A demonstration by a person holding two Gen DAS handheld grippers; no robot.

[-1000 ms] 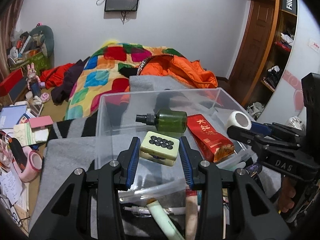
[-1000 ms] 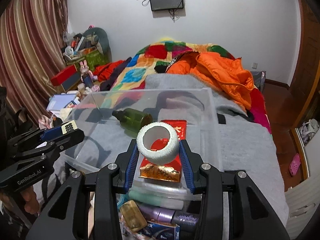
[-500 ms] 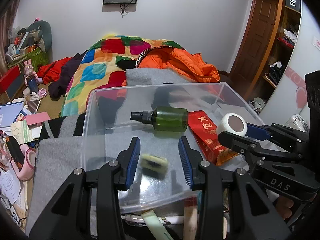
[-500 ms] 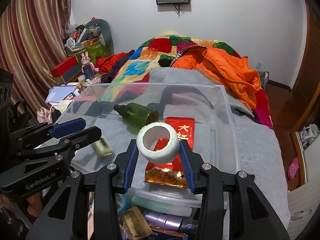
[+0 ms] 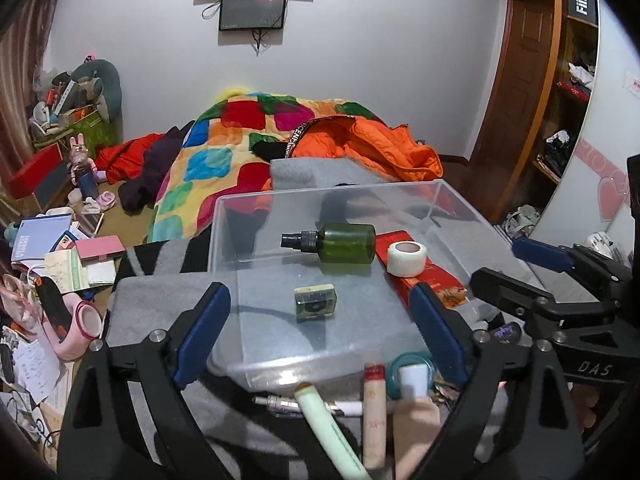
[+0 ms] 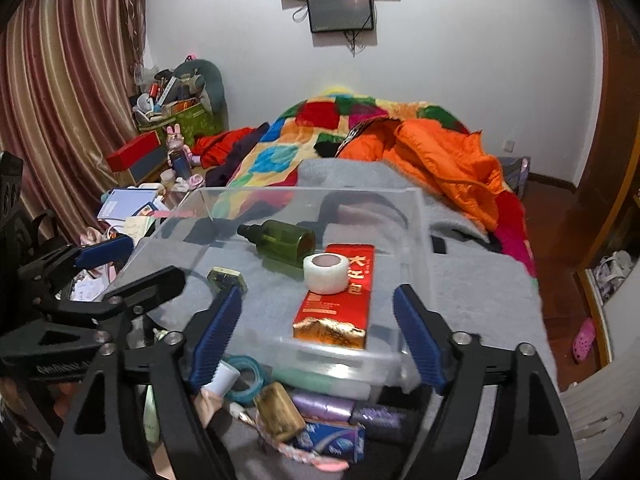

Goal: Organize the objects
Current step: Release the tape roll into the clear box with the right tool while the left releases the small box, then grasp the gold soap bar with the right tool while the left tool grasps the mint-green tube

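With jaws just sprung wide on the left gripper (image 5: 320,328) and right gripper (image 6: 320,332), nothing between either pair. Down in the clear bin (image 5: 456,200): mahjong tile (image 5: 315,303) resting dead centre, white tape roll (image 5: 407,259) at two o'clock atop the red packet (image 6: 340,300), green bottle (image 5: 340,242) at twelve.

The clear bin (image 5: 224,232) holds four things: one green bottle (image 5: 346,242), one tape roll (image 5: 406,258), one red packet (image 6: 340,300), one small tile (image 5: 315,303) at six o'clock.
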